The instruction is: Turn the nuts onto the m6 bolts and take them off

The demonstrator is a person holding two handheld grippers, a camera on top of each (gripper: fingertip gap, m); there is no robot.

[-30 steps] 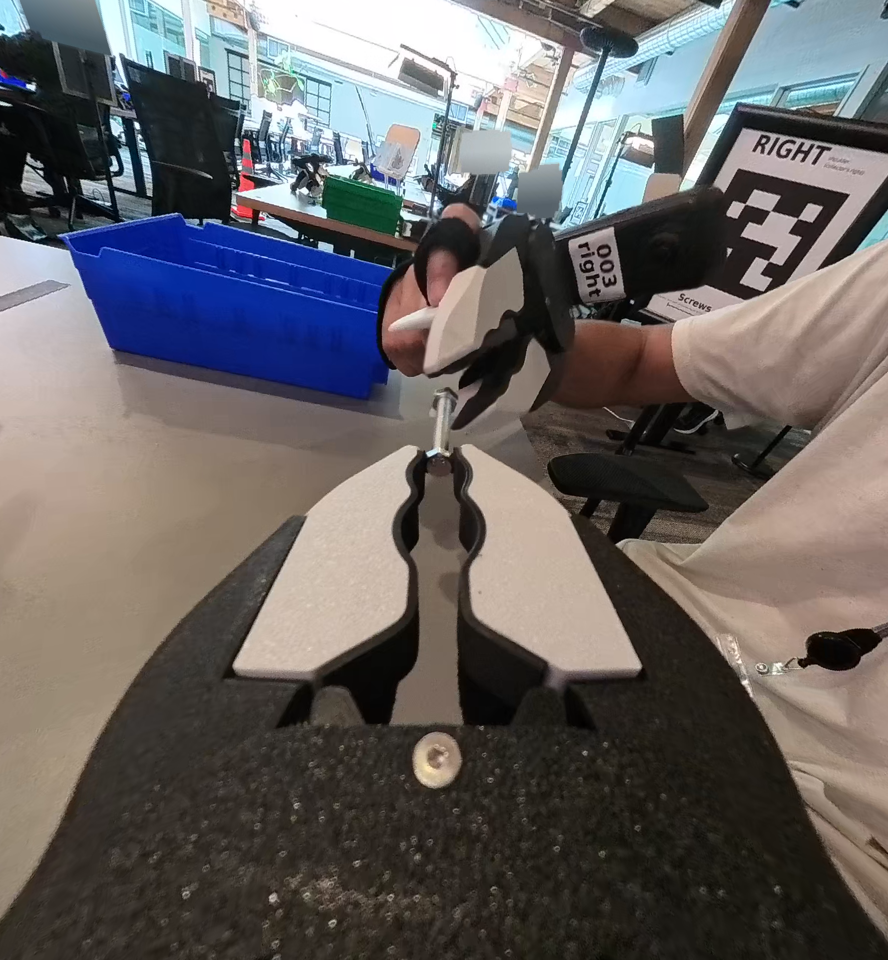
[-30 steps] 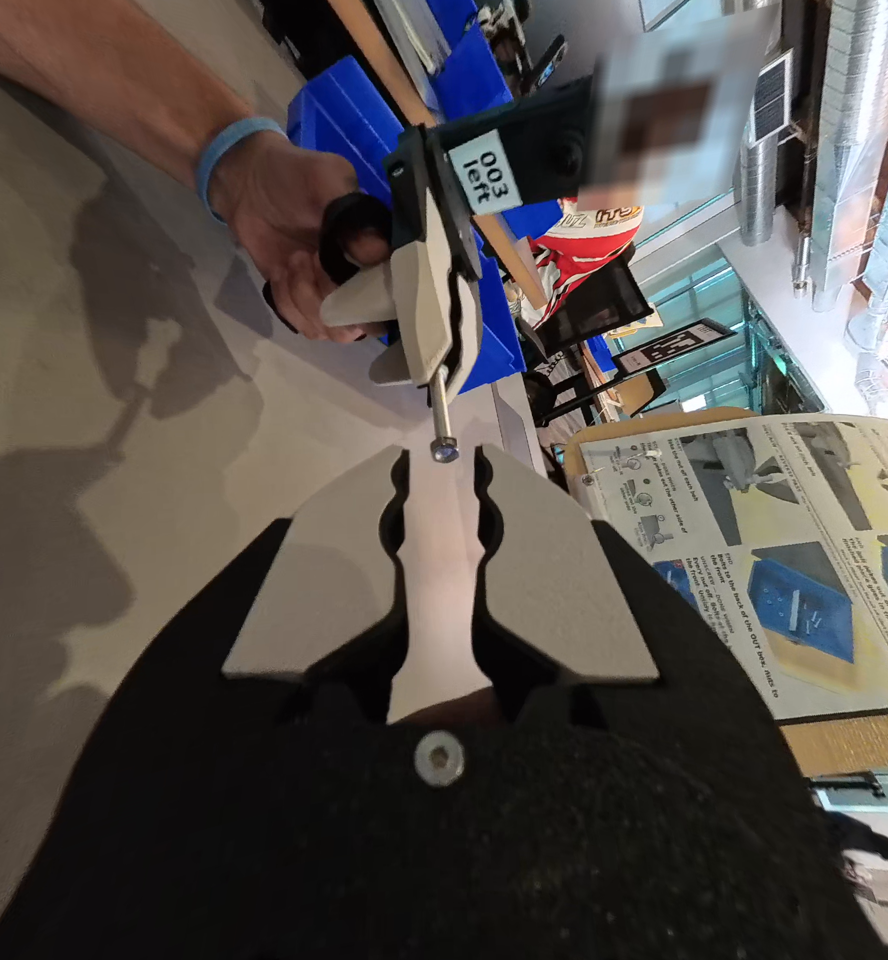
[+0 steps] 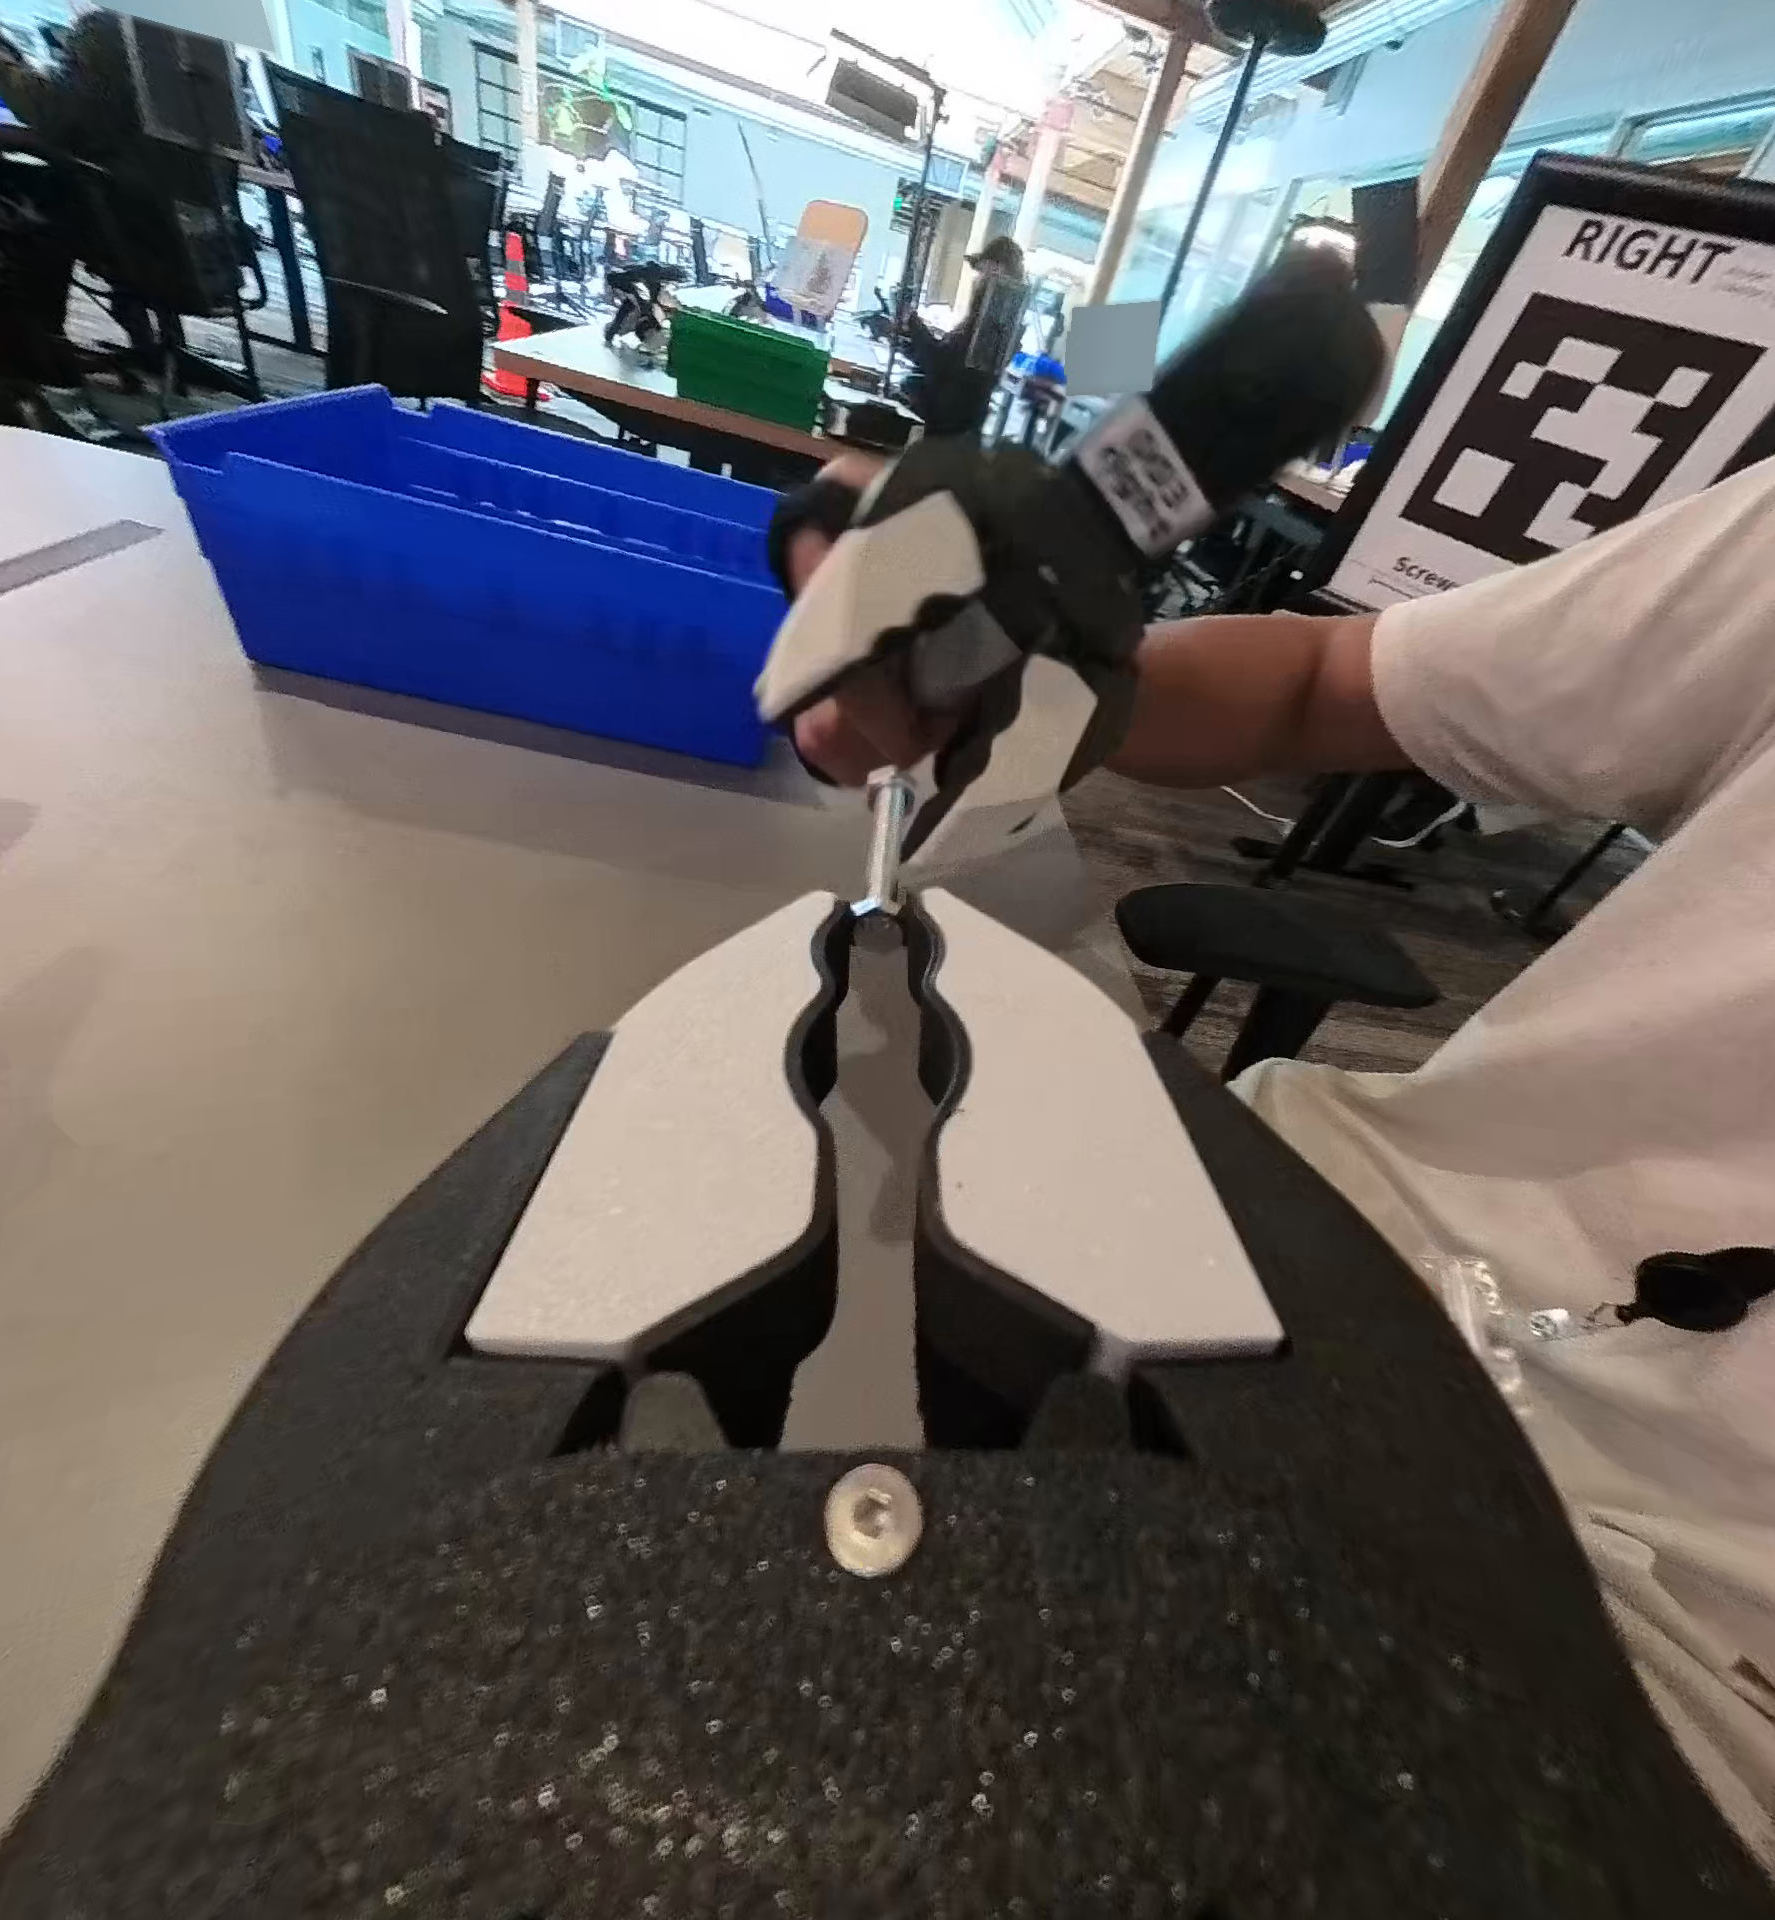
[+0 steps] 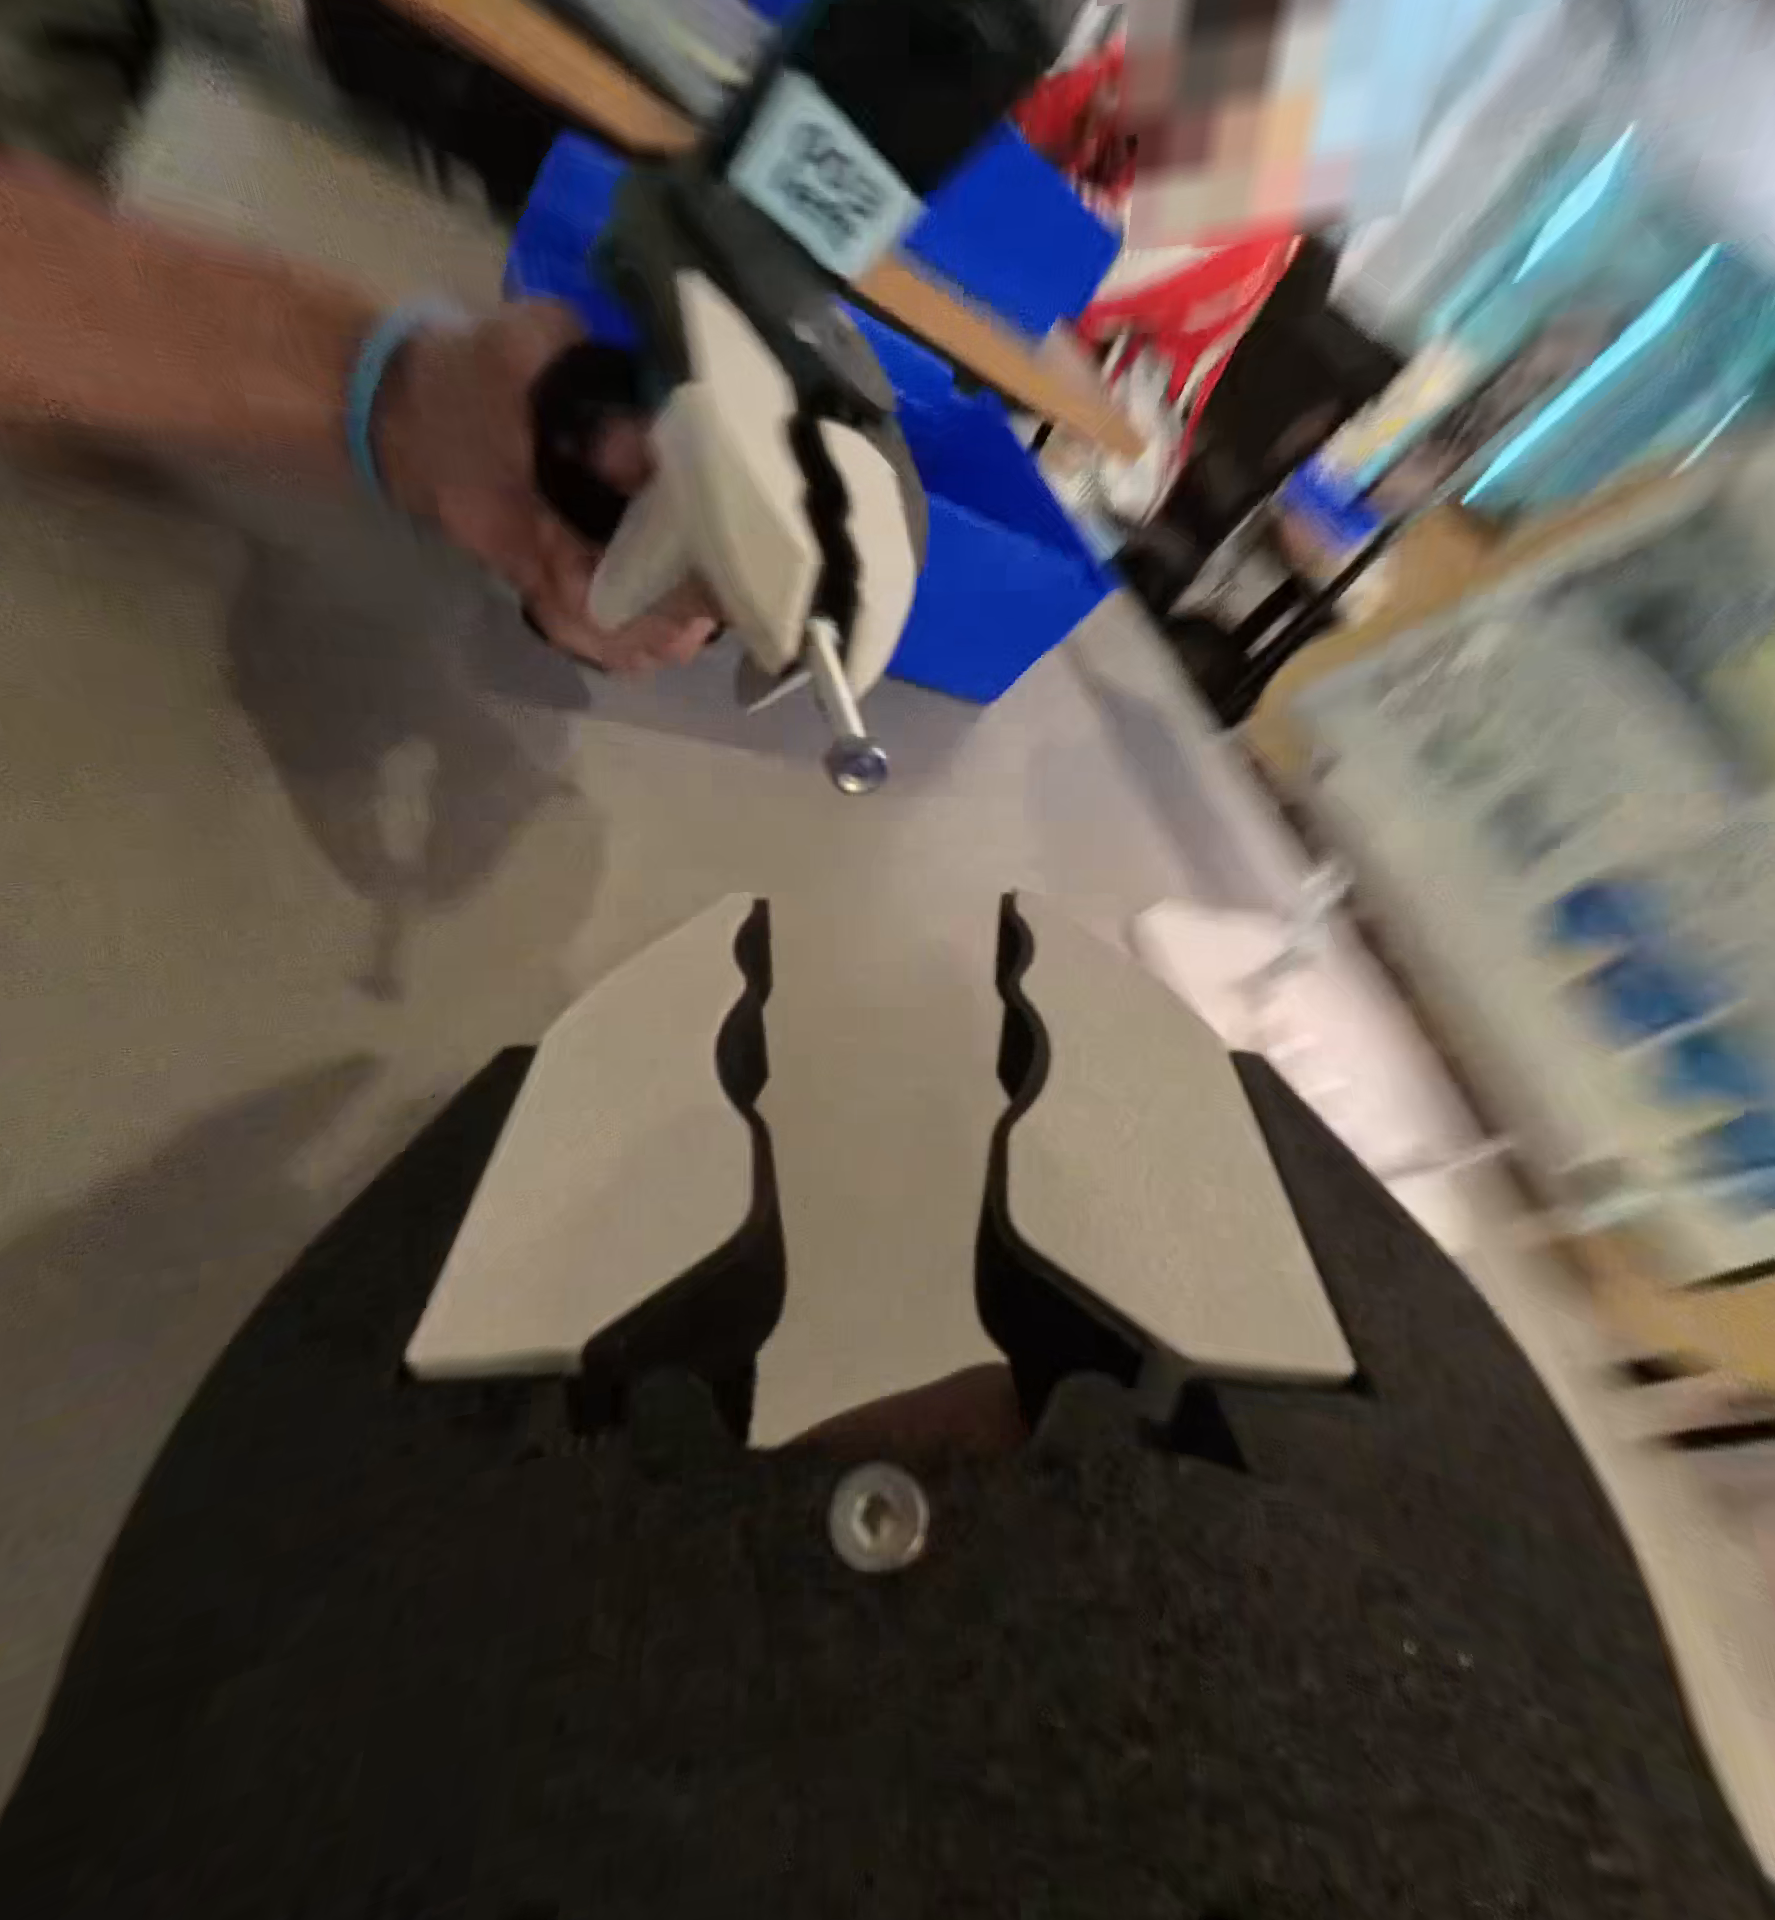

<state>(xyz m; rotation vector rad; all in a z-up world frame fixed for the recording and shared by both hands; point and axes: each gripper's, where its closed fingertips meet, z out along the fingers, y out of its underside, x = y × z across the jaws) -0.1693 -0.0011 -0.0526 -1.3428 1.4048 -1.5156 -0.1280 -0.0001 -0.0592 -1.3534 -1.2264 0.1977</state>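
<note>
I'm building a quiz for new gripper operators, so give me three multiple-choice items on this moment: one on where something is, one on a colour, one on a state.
1. Where is the bolt?
A. Lying in the bin
B. Clamped at the left gripper's fingertips
C. Flat on the table

2. What colour is the bin on the table?
A. Blue
B. Yellow
C. Black

3. How do the right gripper's fingers stand?
A. Pressed together
C. Shut on the bolt
B. Spread apart with nothing between them

Key: 1 B, since the left gripper pinches one end of the bolt and the rest sticks out ahead of its tips. 2 A, its walls are plainly blue. 3 B, the right gripper shows a wide gap with only table behind it, and the bolt's far end hangs clear of its fingertips.
</note>
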